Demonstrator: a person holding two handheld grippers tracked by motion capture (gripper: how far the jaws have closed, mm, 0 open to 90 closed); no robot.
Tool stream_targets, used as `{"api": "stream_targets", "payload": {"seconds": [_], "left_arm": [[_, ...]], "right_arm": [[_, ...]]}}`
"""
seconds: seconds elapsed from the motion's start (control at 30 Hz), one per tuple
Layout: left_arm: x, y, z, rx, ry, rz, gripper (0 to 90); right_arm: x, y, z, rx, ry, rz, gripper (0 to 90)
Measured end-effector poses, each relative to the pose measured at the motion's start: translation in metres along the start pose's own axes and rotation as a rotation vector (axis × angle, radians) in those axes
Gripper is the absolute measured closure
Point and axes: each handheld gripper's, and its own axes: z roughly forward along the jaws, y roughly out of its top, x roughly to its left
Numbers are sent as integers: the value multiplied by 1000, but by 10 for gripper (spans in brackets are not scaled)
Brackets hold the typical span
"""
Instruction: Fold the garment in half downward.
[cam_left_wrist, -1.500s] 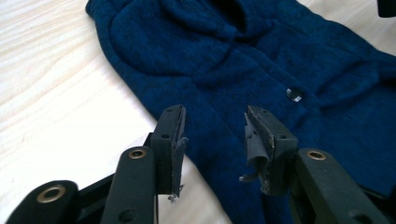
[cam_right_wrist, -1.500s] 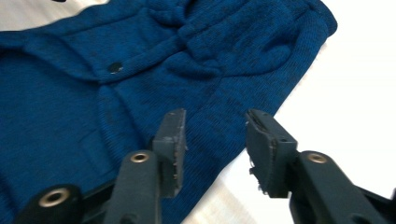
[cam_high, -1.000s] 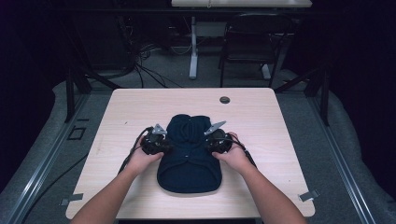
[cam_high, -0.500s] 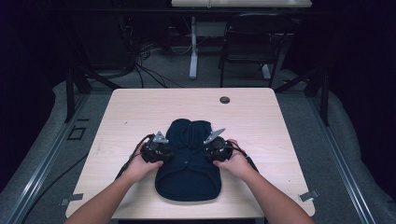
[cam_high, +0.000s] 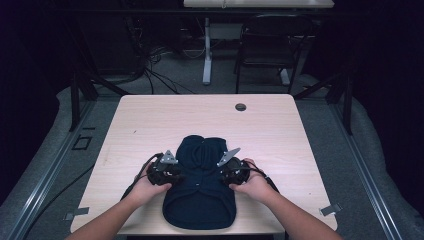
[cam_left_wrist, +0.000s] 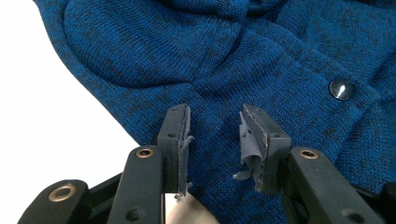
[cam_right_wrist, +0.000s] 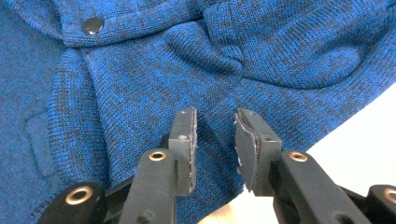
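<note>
Both the left gripper (cam_left_wrist: 212, 140) and the right gripper (cam_right_wrist: 215, 140) hover with jaws parted and empty over the opposite edges of a folded blue knit garment (cam_high: 201, 187), which lies flat near the front edge of the wooden table (cam_high: 280, 130).

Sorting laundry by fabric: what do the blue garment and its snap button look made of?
The blue garment looks like a heathered knit, maybe wool or fleece-knit: fine ribbed loops, dark flecks, matte. Its snap button seems dark metal or hard plastic: smooth, with a glossy highlight. I cannot tell which.
</note>
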Motion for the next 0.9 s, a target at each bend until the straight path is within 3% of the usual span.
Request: {"api": "stream_targets", "payload": {"seconds": [0.07, 0.2, 0.47, 0.67, 0.9], "left_arm": [[0, 1, -1, 6, -14, -9, 607], [6, 11, -7, 7, 4, 6, 605], [32, 52, -15, -26, 24, 9, 611], [47, 74, -7, -24, 57, 40, 629], [64, 86, 14, -2, 73, 49, 636]], "right_arm": [[2, 0, -2, -1, -2, -6, 662], [-1, 4, -8, -11, -18, -16, 673], [-32, 33, -24, -27, -66, -13, 711], [-55, 53, -20, 0, -96, -28, 733], [-72, 70, -6, 22, -106, -26, 725]]}}
